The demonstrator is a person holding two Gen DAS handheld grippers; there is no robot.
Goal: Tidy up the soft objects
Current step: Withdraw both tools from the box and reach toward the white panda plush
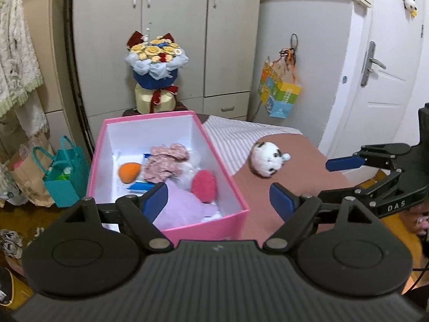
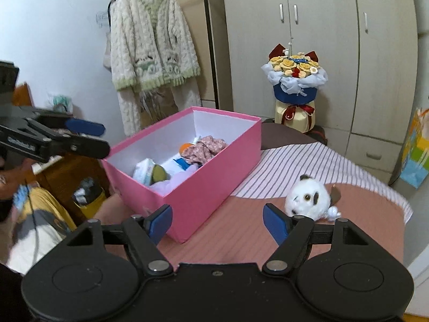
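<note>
A: Starting at the left edge of the bed, what is there?

B: An open rectangular pink cardboard box with white inner walls (image 1: 171, 161) sits on the bed's brown ribbed cover (image 2: 241, 236). It holds soft things: an orange rounded plush piece (image 1: 129, 172), a crumpled pink floral fabric bundle (image 1: 166, 164), a fuzzy red-pink round pad (image 1: 204, 185) and a smooth lilac plush (image 1: 182, 206).

A: And the left gripper (image 1: 218, 201)?

B: Its 2 blue-padded fingers stand apart with nothing between them. The left pad is over the box's near end, above the lilac plush; the right pad is over bare cover outside the box.

A: Further right?

B: A round fluffy white plush toy with dark patches (image 2: 308, 198) lies on the cover, well apart from the box, close to where the striped pink-and-white sheet (image 2: 308, 161) begins.

A: Where is it relative to the right gripper (image 2: 218, 224)?

B: Just beyond that gripper's right blue pad, outside the gap. Those jaws are also spread, gripping nothing; the box's near corner lies by the left pad.

A: Beyond the bed?

B: A paper-flower bouquet in blue wrapping (image 2: 295, 80) stands before a grey wardrobe (image 2: 321, 40).
</note>
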